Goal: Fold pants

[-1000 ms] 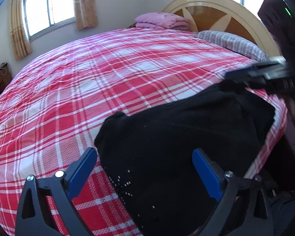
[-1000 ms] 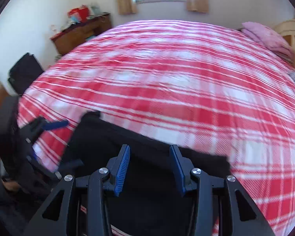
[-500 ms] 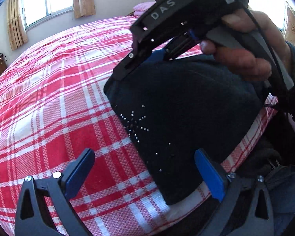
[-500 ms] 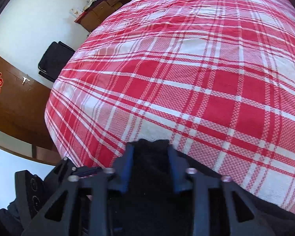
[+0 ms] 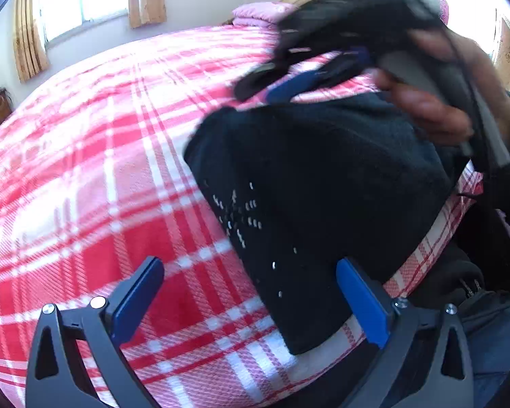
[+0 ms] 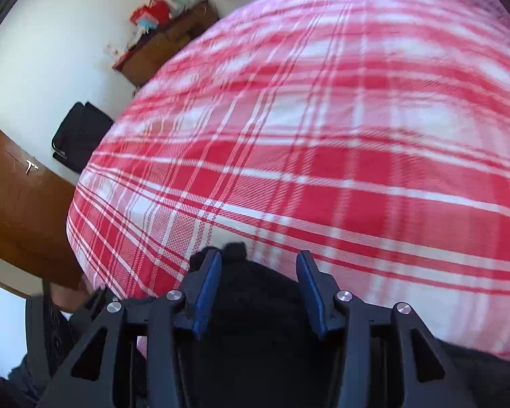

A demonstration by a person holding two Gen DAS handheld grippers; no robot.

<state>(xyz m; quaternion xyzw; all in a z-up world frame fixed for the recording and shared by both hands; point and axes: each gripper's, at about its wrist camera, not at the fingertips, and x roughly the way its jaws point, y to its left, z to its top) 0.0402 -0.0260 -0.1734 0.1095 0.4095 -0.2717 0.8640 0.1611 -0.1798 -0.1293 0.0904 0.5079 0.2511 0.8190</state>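
Here the bed [image 5: 85, 176] spreads wide and bare beyond the pants [image 5: 309, 183], a dark folded bundle lying at its near edge, long axis running from the near corner away toward the right gripper [image 5: 309, 78]. That gripper hangs just over the far end; its fingers have just been opening, and now stand parted with cloth between them but unpinched. The left gripper [image 5: 251, 302] is spread wide, empty, straddling the bundle's near corner. I judge the right nearer the fold edge, with open bed to the left for smoothing.
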